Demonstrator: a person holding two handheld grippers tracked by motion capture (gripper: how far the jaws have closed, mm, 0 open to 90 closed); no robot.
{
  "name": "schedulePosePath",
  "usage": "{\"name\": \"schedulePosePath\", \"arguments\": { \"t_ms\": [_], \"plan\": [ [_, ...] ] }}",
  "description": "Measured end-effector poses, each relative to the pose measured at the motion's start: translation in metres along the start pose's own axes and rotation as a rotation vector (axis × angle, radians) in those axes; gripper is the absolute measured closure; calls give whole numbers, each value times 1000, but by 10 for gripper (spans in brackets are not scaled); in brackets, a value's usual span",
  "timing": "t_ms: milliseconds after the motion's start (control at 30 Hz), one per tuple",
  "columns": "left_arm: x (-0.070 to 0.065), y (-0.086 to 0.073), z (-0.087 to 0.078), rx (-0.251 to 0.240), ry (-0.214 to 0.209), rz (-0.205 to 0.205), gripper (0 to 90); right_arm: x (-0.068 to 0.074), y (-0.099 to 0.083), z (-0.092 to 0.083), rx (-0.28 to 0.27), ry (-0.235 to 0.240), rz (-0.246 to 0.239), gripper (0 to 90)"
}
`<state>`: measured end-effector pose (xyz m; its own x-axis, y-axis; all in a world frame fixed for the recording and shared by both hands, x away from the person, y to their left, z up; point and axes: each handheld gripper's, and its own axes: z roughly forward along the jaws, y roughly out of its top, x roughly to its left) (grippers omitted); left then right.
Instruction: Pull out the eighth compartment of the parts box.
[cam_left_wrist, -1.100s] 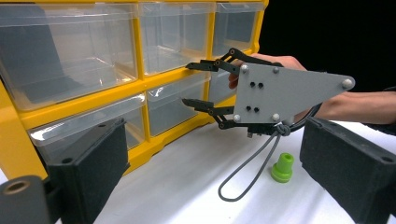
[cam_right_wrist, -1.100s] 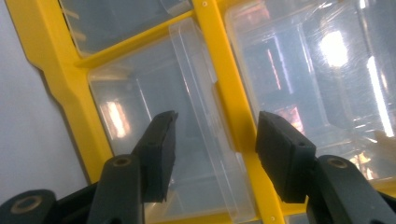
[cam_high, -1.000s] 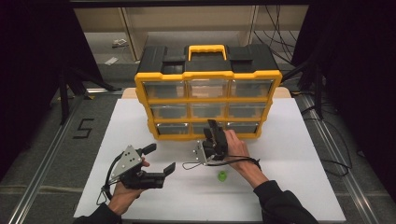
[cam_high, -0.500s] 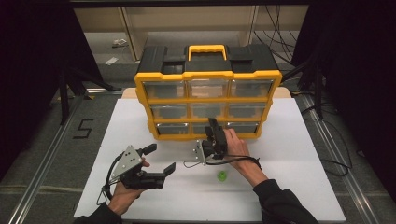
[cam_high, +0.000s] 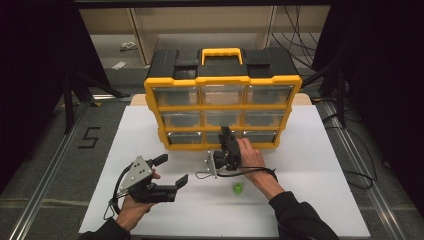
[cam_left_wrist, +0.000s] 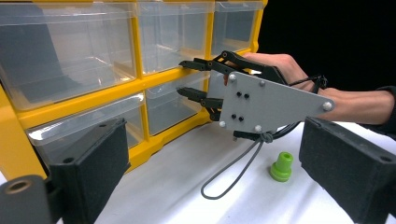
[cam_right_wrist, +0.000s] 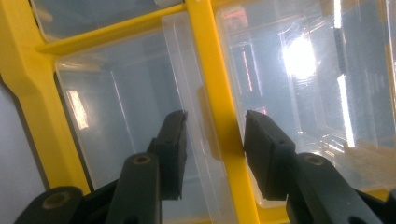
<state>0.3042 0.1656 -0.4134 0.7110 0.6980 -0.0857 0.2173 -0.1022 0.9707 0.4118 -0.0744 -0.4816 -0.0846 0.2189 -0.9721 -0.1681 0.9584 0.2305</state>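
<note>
A yellow organizer (cam_high: 222, 80) with clear drawers stands on the white table. My right gripper (cam_high: 226, 134) is at its bottom middle drawer (cam_high: 216, 138), one jaw above the other. In the right gripper view the jaws have just been closing. They straddle the yellow bar (cam_right_wrist: 210, 70) and the clear lip (cam_right_wrist: 187, 93) of a drawer, with small gaps at the pads. My left gripper (cam_high: 174, 169) is held open at the front left with nothing in it. A small green piece (cam_high: 238, 188) lies on the table near the right forearm.
The white table (cam_high: 320, 165) has bare room right of the right arm and in front of both hands. The right gripper's cable (cam_left_wrist: 233, 175) loops onto the table beside the green piece (cam_left_wrist: 282, 166). Dark floor and shelving surround the table.
</note>
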Motion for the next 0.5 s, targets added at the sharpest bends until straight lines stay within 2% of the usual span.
{"name": "schedulePosePath", "arguments": {
  "t_ms": [100,267,400,500],
  "plan": [
    [0,0,0,0,0,0,83,1,0,-1,1,-9,-8,610],
    [0,0,0,-2,0,0,83,4,-2,-4,-30,-28,-49,629],
    [0,0,0,-3,0,0,83,5,-2,-7,-41,-17,-78,684],
    [0,0,-1,-4,-2,2,83,5,-3,-8,-42,-2,-71,731]
  ]
}}
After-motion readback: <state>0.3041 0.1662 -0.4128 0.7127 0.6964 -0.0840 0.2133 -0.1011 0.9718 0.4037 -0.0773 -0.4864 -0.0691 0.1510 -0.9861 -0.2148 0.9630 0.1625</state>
